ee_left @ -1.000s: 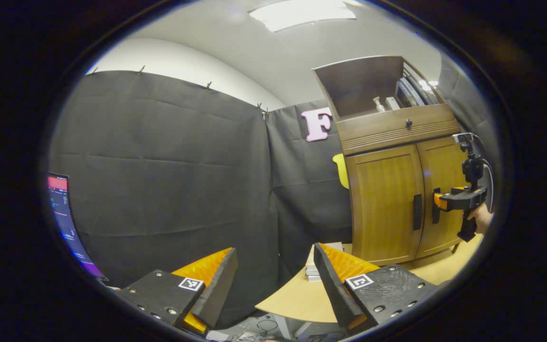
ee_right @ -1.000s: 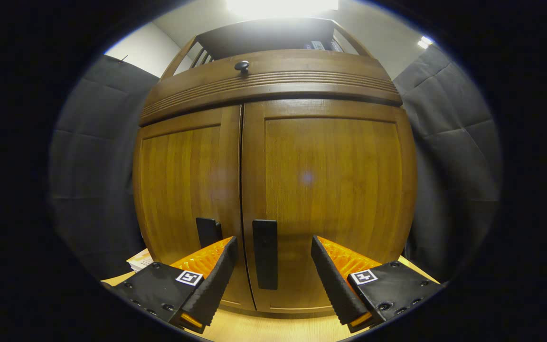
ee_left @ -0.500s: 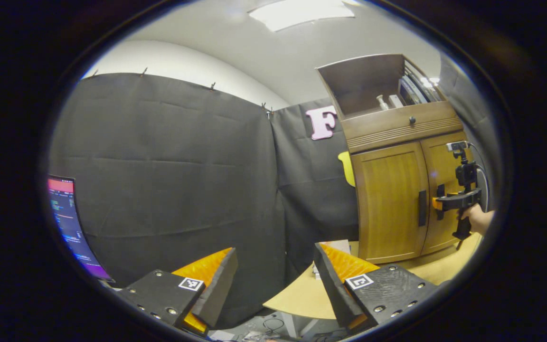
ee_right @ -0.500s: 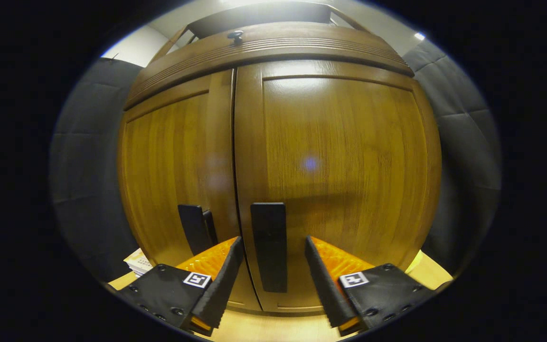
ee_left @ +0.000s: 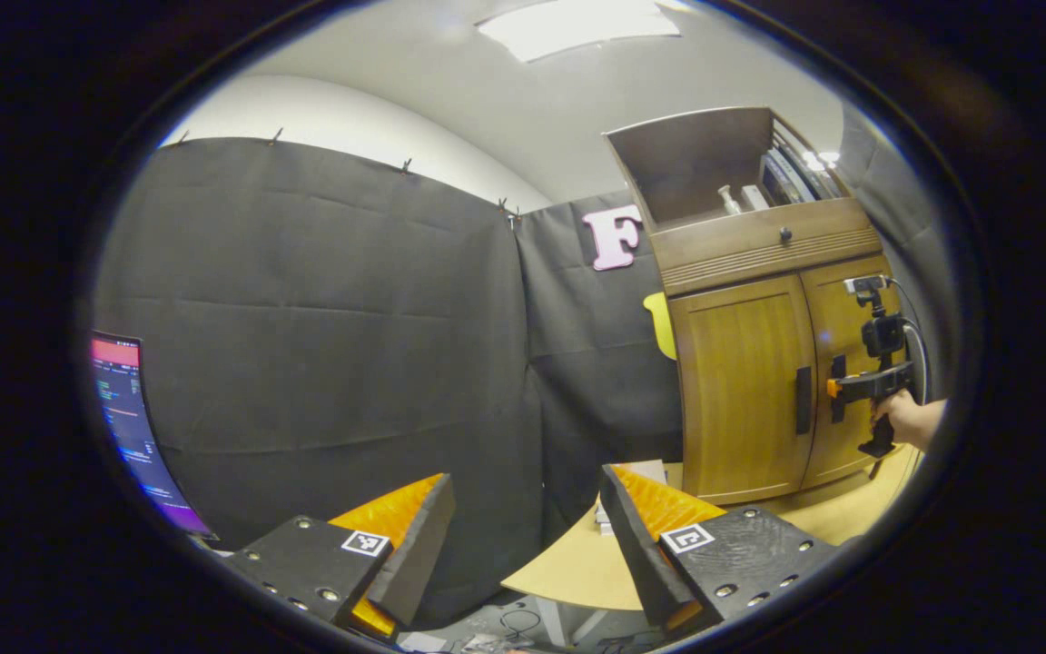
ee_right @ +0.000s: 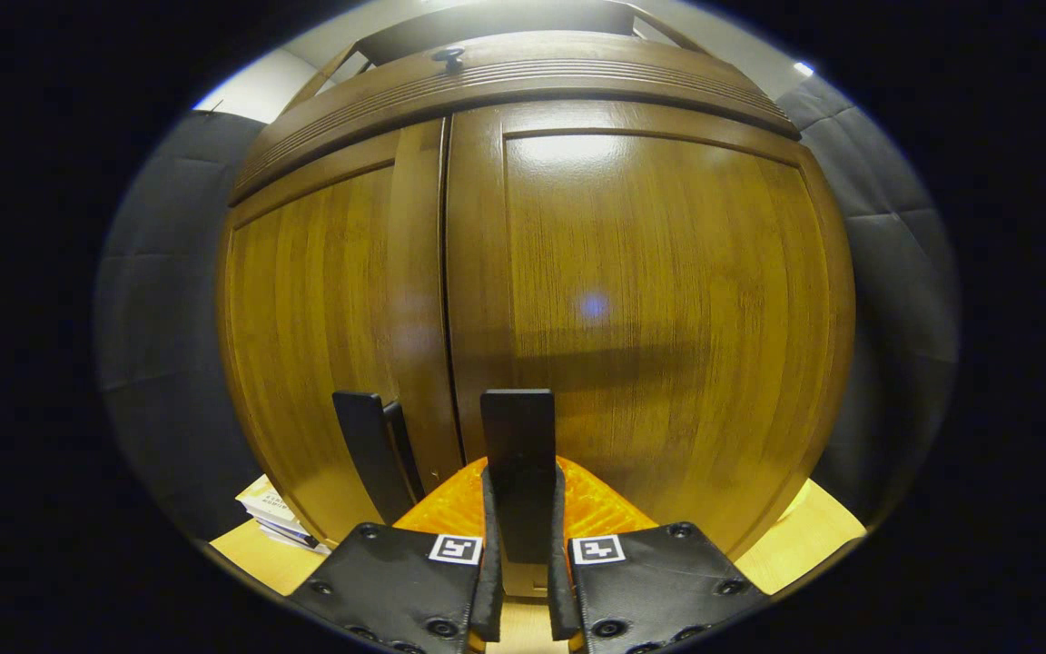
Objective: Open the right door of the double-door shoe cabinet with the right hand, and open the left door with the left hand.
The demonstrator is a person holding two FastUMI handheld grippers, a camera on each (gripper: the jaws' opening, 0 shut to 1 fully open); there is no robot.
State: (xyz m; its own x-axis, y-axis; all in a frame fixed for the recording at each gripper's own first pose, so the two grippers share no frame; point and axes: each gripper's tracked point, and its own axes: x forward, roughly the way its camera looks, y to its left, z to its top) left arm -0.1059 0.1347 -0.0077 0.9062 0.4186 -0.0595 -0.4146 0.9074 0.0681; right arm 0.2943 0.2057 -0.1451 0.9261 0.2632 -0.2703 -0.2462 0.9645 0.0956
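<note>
Your right gripper [ee_right: 520,545] is clamped on the right door's handle [ee_right: 518,472], your left gripper [ee_left: 523,536] spread wide, well away — pull straight rather than along the door's [ee_right: 659,309] arc and the handle may slip out.

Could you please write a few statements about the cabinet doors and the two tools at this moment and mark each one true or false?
1. The right tool is shut on the right door handle. True.
2. The left tool grips the left door handle. False: it is open and well away from the cabinet.
3. Both doors look closed. True: the left door and right door meet at a thin seam.
4. The cabinet stands on the floor. False: it stands on a light wooden table.
5. A screen glows at the left edge of the left gripper view. True.
</note>
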